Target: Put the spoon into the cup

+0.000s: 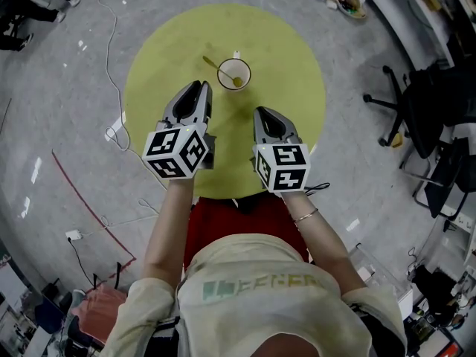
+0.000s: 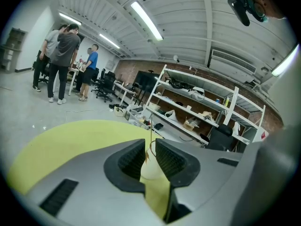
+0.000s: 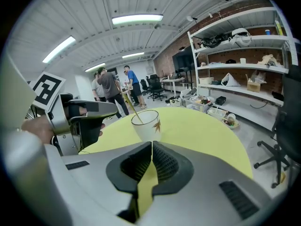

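Left gripper (image 1: 200, 88) slightly parted and empty, right gripper (image 1: 262, 113) pressed together, both mid-frame below the cup (image 1: 233, 74) at upper centre, where the spoon (image 1: 215, 66) already leans inside: light, stiff, likely slippery, best pinched by its protruding handle.

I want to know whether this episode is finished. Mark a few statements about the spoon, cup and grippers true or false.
1. The spoon stands in the cup. True.
2. The left gripper grips the cup. False: it holds nothing and is short of the cup, jaws slightly apart.
3. The right gripper has its jaws together on nothing. True.
4. The cup lies tipped over on the floor. False: it stands upright on the yellow table.
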`<state>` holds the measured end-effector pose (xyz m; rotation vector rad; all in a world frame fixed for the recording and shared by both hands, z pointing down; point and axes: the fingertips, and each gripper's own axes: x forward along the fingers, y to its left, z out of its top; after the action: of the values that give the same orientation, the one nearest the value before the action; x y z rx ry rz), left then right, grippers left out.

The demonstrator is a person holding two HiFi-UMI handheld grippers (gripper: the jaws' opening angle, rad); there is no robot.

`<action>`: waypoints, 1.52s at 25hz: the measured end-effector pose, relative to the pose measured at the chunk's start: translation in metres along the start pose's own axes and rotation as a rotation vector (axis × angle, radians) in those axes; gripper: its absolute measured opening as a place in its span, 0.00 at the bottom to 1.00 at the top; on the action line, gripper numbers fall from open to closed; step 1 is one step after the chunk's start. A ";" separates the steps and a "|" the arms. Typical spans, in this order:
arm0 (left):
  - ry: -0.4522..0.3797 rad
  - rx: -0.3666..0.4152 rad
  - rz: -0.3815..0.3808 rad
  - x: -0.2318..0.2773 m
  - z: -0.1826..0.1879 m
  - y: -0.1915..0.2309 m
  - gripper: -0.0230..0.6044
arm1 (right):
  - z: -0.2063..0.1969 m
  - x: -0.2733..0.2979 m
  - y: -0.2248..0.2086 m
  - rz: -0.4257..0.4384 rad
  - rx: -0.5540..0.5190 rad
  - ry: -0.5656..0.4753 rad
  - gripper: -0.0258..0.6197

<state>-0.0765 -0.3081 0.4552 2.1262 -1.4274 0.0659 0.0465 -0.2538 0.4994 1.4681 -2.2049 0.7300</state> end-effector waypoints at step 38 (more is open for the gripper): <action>0.097 0.173 -0.010 -0.150 -0.052 -0.001 0.07 | -0.033 -0.098 0.070 -0.079 -0.024 -0.116 0.10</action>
<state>-0.1262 -0.1570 0.4468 2.2354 -1.3987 0.2943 0.0200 -0.1407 0.4537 1.6131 -2.2177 0.6045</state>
